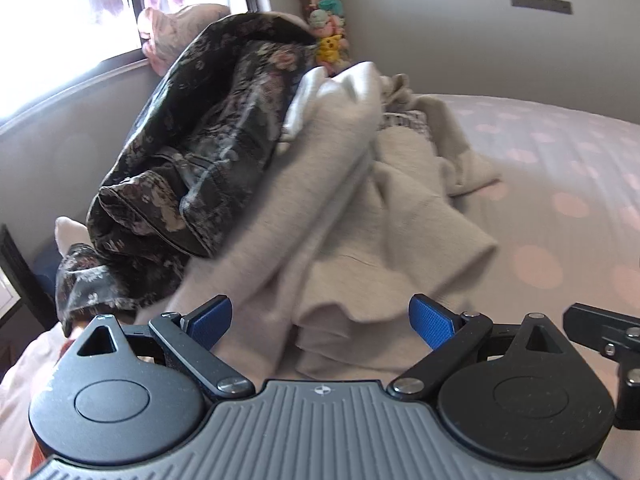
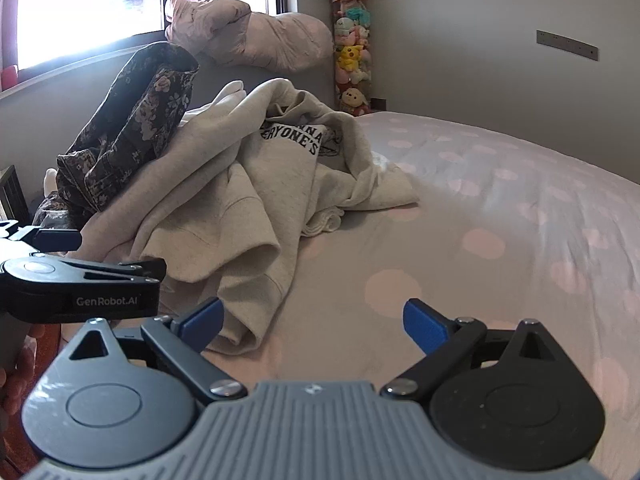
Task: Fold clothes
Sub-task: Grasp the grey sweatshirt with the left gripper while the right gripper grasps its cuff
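The grey sweatshirt (image 1: 320, 216) was found heaped just ahead of the wide-open, empty left gripper (image 1: 320, 322), and left of the equally open, empty right gripper (image 2: 312, 326).

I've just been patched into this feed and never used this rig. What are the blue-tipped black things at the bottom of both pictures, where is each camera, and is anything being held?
Each picture comes from a fisheye camera mounted on a hand-held tool, looking forward along its two blue-padded fingers. The left tongs and the right tongs are both open and hold nothing. Ahead, on a grey bedsheet with pink dots, lies a crumpled beige sweatshirt with dark lettering. A dark floral-print garment is heaped against its left side. The left tongs sit right at the sweatshirt's edge; the right tongs are mostly over bare sheet. The black piece at the left of the right view is the other tool.
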A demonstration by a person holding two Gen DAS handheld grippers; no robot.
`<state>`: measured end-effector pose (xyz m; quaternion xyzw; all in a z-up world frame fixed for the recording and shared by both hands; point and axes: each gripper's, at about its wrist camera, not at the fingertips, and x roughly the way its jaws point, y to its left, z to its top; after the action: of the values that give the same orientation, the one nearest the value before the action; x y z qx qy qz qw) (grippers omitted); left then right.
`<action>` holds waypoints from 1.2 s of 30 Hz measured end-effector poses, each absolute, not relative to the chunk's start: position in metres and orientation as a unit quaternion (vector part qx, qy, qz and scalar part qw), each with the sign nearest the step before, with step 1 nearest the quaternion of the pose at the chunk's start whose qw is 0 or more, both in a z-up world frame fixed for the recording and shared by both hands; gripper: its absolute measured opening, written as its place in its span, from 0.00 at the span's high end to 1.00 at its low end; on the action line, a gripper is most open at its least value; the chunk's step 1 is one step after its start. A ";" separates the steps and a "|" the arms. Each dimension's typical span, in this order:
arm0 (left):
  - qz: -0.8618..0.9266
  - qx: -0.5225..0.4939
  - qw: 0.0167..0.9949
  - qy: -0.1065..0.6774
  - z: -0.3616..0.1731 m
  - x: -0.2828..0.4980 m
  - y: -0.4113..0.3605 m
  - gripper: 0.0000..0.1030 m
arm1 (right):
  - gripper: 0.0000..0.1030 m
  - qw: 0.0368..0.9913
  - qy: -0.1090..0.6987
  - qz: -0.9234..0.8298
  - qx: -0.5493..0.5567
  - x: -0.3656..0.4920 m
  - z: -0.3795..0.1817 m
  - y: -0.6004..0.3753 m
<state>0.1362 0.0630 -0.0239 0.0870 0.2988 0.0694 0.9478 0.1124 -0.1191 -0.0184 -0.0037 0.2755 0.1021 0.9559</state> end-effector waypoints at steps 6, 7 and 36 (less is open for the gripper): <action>0.111 0.097 0.944 0.296 -0.037 0.170 0.085 0.06 | 0.06 0.950 0.278 0.141 -0.025 0.166 -0.023 -0.084; 0.111 0.088 0.943 0.300 -0.041 0.174 0.091 0.06 | 0.06 0.948 0.279 0.147 -0.027 0.174 -0.025 -0.078; -0.182 -0.006 0.940 0.290 0.041 0.074 0.000 0.82 | 0.94 0.983 0.169 0.016 -0.066 0.090 0.062 -0.137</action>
<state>0.0735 0.0001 0.0411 -0.0058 0.2898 -0.1821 0.9396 0.0898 -0.1372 0.0620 -0.0656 0.1690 0.0162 0.9833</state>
